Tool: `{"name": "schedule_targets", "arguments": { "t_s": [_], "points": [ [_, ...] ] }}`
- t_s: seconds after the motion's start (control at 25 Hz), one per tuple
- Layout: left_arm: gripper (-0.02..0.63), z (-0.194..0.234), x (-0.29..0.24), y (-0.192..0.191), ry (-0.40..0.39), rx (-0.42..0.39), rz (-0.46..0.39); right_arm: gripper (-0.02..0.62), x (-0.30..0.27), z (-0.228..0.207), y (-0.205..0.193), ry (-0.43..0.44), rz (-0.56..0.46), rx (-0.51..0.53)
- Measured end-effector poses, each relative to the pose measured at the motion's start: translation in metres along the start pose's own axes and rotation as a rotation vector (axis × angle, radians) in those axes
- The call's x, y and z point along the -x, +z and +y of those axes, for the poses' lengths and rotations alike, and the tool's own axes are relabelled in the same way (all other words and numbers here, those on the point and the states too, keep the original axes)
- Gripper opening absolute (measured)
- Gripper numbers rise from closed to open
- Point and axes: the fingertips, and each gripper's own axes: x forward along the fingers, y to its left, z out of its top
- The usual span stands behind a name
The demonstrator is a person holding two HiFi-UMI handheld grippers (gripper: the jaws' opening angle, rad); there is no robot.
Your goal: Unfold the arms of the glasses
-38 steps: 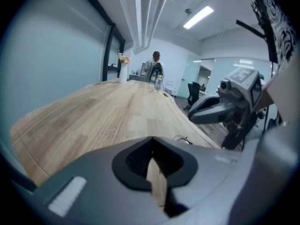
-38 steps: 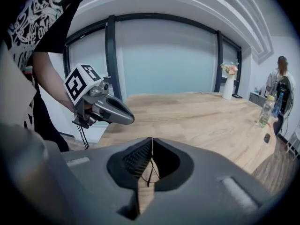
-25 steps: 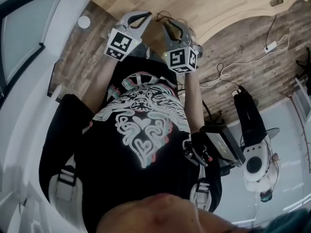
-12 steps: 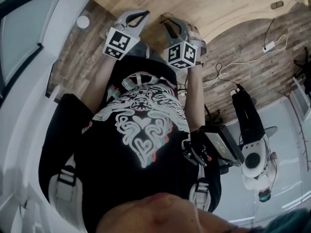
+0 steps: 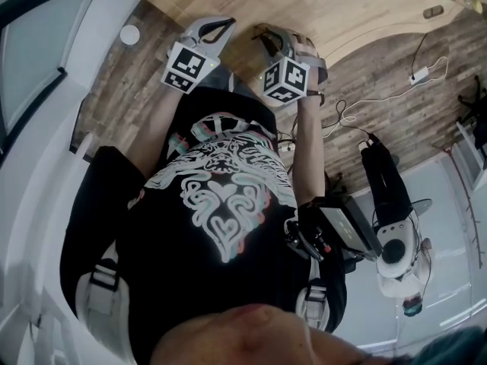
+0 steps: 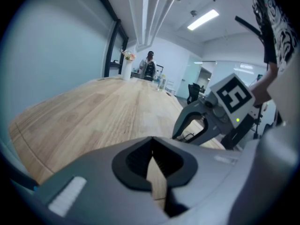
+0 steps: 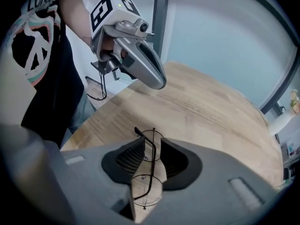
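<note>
Glasses (image 7: 153, 165): a thin dark wire frame with round clear lenses, lying on the light wooden surface (image 7: 211, 111) near its rounded edge. In the right gripper view they sit at lower centre, in the gap between the two ribbed pads of the right tongs (image 7: 151, 144). One lens shows above the pad tips and the other lower in the gap. A dark arm runs along both lenses.

Right tongs: open. The jaws have just been opening and now stand wide, one on each side of the glasses. The pads do not press on the frame. The tongs point steeply down at the surface.

Left tongs (image 6: 152, 151): closed, pad tips together. In the right gripper view they hang at upper left, over the edge of the surface and apart from the glasses.

Markings:
- Each tongs carries a cube with black-and-white square markers, the right cube (image 6: 232, 96) at centre right of the left gripper view.
- A green lamp (image 6: 237, 121) glows just below that cube.
- The person's black shirt (image 7: 42, 55) shows the letters "LON" at the upper left of the right gripper view, cut off by the frame edge, above a white peace sign.

Surroundings: in the left gripper view, a white vase (image 6: 125, 69) stands at the far end of the surface at upper centre, with a person (image 6: 150, 69) beside it. In the head view, a dark plank floor (image 5: 388, 90) with a white cable fills the right side.
</note>
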Motion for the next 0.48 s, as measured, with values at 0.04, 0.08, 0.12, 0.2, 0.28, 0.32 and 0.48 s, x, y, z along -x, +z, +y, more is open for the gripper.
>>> {"name": "schedule_targets", "arguments": {
  "t_s": [0.04,0.08,0.12,0.2,0.28,0.32,0.48],
  "points": [
    [-0.011,0.0008,-0.0003,0.0010,-0.001,0.000,0.001,0.103,-0.0010,-0.0003,0.0001,0.008,0.007,0.004],
    [-0.011,0.0017,-0.0002,0.0016,-0.002,0.000,0.003,0.103,-0.0020,-0.0003,0.0004,0.015,0.013,0.006],
    [-0.011,0.0022,0.0001,0.0017,-0.002,0.002,0.005,0.103,-0.0026,-0.0001,0.0006,0.020,0.017,0.004],
    [-0.011,0.0028,0.0001,0.0011,-0.004,0.007,0.010,0.098,-0.0031,-0.0001,0.0010,0.022,0.021,-0.004],
    [-0.011,0.0029,-0.0004,0.0008,-0.006,0.009,0.015,0.062,-0.0035,-0.0004,0.0009,0.017,0.024,0.005],
    [-0.011,0.0030,-0.0008,0.0011,-0.007,0.009,0.016,0.061,-0.0036,-0.0005,0.0009,0.017,0.023,0.010],
    [-0.011,0.0039,-0.0020,0.0039,-0.013,0.008,0.018,0.043,-0.0023,-0.0050,0.0040,0.028,0.010,-0.007]
  ]
}}
